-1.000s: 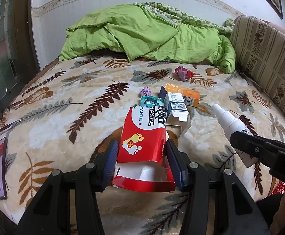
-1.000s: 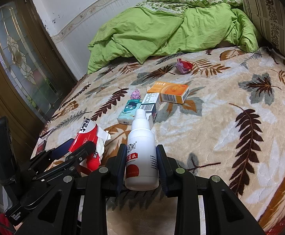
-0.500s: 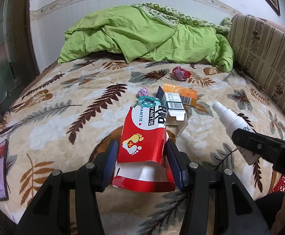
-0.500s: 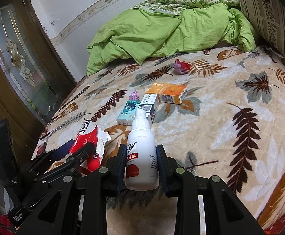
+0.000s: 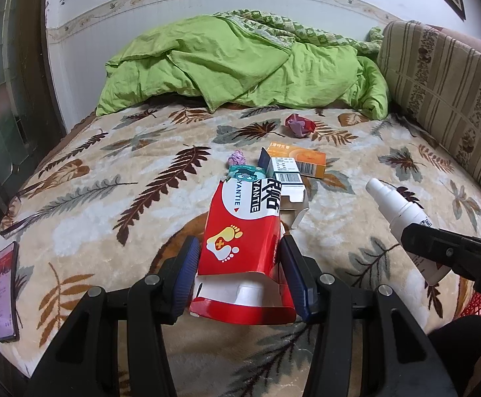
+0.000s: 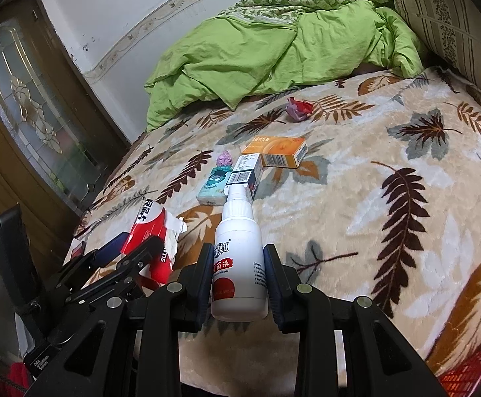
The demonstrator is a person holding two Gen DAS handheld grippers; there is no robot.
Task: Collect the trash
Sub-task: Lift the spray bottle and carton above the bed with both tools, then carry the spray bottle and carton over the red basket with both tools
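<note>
My left gripper [image 5: 239,261] is shut on a torn red and white box [image 5: 243,228], held above the near edge of the bed; the box also shows in the right wrist view [image 6: 151,231]. My right gripper [image 6: 239,274] is shut on a white spray bottle [image 6: 239,254], which also shows at the right of the left wrist view [image 5: 402,215]. On the blanket lie an orange box [image 5: 301,163], a white barcode box [image 5: 286,182], a teal tissue pack [image 6: 215,182], a small purple wad [image 5: 237,158] and a red-purple crumpled wrapper [image 5: 300,125].
A green duvet [image 5: 240,63] is heaped at the head of the bed. A striped cushion [image 5: 439,82] runs along the right. A phone [image 5: 5,292] lies at the blanket's left edge. A red mesh basket [image 6: 472,374] shows low right. A glazed wooden door [image 6: 32,115] stands left.
Both grippers have pulled back slightly from the bed and risen a little, each still holding its item. Nothing on the blanket has moved.
</note>
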